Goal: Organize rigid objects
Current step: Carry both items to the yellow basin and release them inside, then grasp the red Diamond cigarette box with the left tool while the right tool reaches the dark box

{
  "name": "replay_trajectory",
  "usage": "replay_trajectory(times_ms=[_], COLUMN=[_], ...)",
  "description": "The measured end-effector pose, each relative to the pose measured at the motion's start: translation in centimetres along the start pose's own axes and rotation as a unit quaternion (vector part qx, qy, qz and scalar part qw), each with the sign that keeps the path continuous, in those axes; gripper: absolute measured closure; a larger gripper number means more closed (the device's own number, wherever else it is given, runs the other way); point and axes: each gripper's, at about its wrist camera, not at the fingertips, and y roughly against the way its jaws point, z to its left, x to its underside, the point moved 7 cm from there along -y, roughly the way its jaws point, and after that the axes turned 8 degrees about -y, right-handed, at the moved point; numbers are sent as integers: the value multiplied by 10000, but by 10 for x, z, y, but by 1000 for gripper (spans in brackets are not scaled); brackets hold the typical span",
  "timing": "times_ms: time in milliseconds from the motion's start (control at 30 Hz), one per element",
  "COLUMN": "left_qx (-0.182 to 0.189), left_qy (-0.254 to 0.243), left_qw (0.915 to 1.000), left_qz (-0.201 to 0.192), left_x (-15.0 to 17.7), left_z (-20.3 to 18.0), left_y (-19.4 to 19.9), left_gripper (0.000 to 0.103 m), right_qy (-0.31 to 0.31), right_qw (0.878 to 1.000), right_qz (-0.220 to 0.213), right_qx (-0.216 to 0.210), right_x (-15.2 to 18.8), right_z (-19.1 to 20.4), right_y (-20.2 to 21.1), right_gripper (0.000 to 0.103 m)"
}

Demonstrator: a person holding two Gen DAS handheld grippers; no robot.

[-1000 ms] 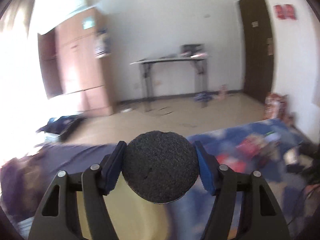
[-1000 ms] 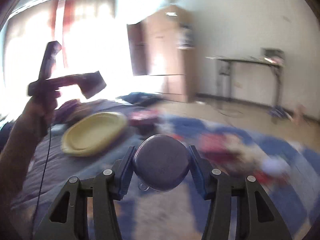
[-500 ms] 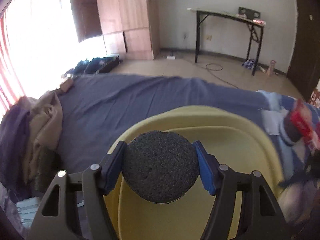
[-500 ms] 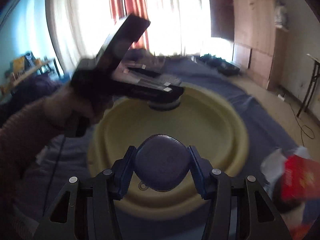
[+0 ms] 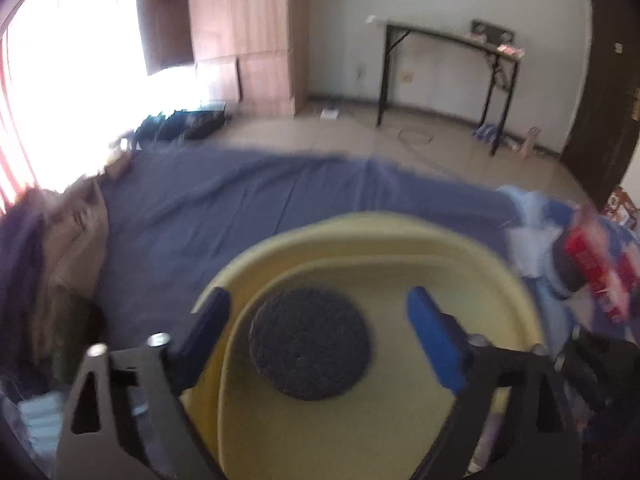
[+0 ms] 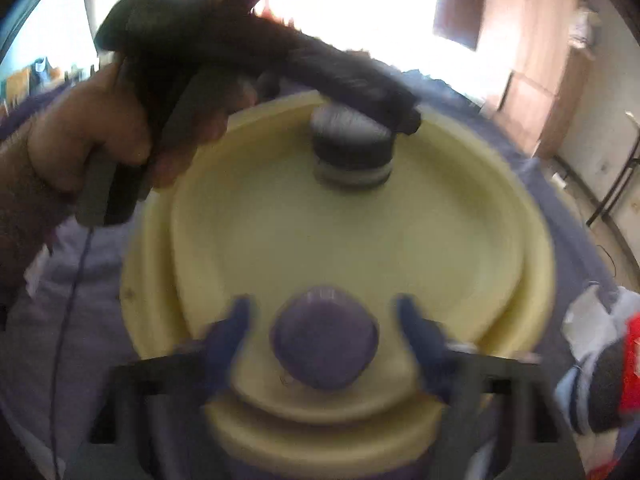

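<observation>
A pale yellow round basin [image 5: 360,236] [image 6: 532,248] lies on a bed with a dark blue sheet. In the left wrist view my left gripper [image 5: 320,320] hovers over the basin with its jaws opening. A dark grey round puck [image 5: 310,344] lies loose between its blue fingers [image 5: 436,340], with gaps on both sides. In the right wrist view my right gripper [image 6: 324,320] is also opening. A purple round object [image 6: 324,338] sits free between its fingers at the basin's near side. At the basin's far side, a person's hand [image 6: 100,136] holds the left gripper [image 6: 360,108] just above the dark puck [image 6: 350,148].
A red packet [image 5: 592,264] [image 6: 632,364] and light blue cloth lie right of the basin. Beige and dark clothes [image 5: 68,240] are piled at the bed's left end. Beyond the bed are a tiled floor, a wooden wardrobe [image 5: 244,36], a black table [image 5: 444,40] and a dark door.
Both grippers swung over to the yellow basin and dropped lower. Each then opened its jaws and let go, the left of the dark puck and the right of the purple object.
</observation>
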Motion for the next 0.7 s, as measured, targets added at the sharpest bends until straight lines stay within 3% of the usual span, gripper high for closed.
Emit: replay_trajectory(times_ms=[33,133,233,333,367,433,533,567,633,700], left_qx=[-13,305,725,1199,1320,1435,1492,1452,1369,1361], left_qy=[-31,-390,-898,-1369,-1511,-1880,-2352,-2504,-2822,-2997], left_qw=[9999,9977,9910,9792,9751,9674,9575,9551,9491,9439], left_qz=[-152,-468,-678,-902,-941,-906,-748,-625,-292,-278], left_x=[-9,-49,-76,-92,-94,-93,-79,-71,-57,-53], left_z=[-4,-46,-104,-179,-199,-237,-283,-294,-311,-320], left_y=[10,48,71,86,87,82,61,54,39,38], left_gripper=[0,0,0,0,0,0,0,0,0,0], right_qy=[-58,-391,-840,-1192,-1326,-1665,-2632,-2824,-2902,-2825], right_qw=[9995,9914,9740,9590,9492,9363,9103,9060,9043,9094], right_qz=[-314,-1229,-2008,-2176,-2191,-2154,-1846,-1860,-1991,-1940], right_qx=[-57,207,625,1370,1829,2218,2608,2546,2417,2356], right_x=[-3,-12,2,41,63,102,167,186,197,209], right_z=[-1,-25,-75,-117,-141,-171,-207,-205,-201,-198], right_y=[16,83,173,258,293,335,355,351,332,306], right_gripper=[0,0,0,0,0,0,0,0,0,0])
